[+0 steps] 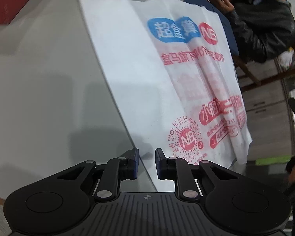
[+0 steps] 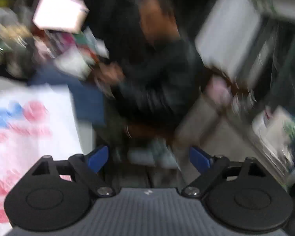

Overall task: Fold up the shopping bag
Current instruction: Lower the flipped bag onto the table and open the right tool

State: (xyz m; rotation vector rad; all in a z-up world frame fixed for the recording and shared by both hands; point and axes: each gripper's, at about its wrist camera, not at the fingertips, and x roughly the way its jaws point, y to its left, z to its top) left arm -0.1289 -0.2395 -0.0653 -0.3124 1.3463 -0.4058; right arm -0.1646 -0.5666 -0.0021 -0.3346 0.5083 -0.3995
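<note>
Grey table (image 1: 39,78) under us, shopping bag (image 1: 167,74) lying flat on it, printed side up. Our left gripper (image 1: 146,162) has jaws narrowed to a small gap straddling the bag's near left edge; whether the pads actually pinch it, we cannot tell. Our right gripper (image 2: 148,157) is spread wide, nothing between the jaws, bag off to their left; view badly blurred.
</note>
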